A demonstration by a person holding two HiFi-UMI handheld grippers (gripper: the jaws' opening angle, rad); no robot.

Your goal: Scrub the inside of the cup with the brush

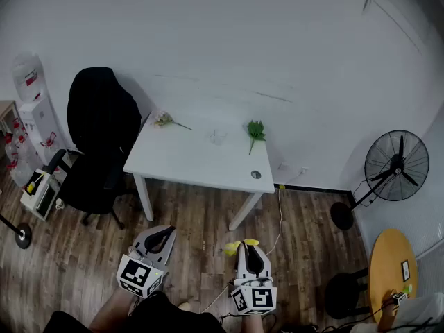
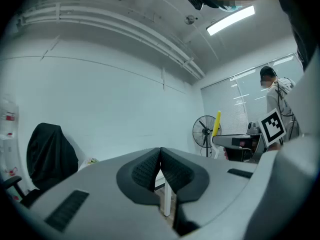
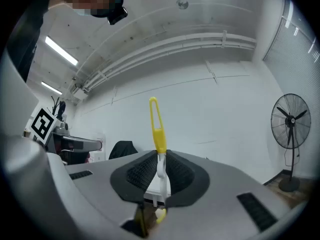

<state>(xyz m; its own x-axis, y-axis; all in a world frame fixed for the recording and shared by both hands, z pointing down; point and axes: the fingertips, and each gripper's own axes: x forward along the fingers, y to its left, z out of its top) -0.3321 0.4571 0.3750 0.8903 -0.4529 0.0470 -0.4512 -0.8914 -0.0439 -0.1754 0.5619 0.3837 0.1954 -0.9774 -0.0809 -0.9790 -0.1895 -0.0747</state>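
Observation:
A white table (image 1: 187, 161) stands ahead by the wall, and something small and clear on it looks like the cup (image 1: 217, 138). Both grippers hang low over the wooden floor, well short of the table. My right gripper (image 1: 248, 245) (image 3: 160, 160) is shut on the brush (image 3: 158, 129), whose yellow looped handle sticks out past the jaws; its yellow parts (image 1: 232, 248) show beside the jaws in the head view. My left gripper (image 1: 161, 236) (image 2: 160, 156) is shut with nothing in it, pads touching. The brush (image 2: 216, 125) also shows at the right of the left gripper view.
On the table lie a flower sprig (image 1: 166, 121), a green leafy stem (image 1: 255, 130) and a small round thing (image 1: 256, 175). A black office chair (image 1: 100, 137) is left of the table, water bottles (image 1: 31, 109) beyond it. A floor fan (image 1: 395, 166) and round wooden table (image 1: 394, 262) are right.

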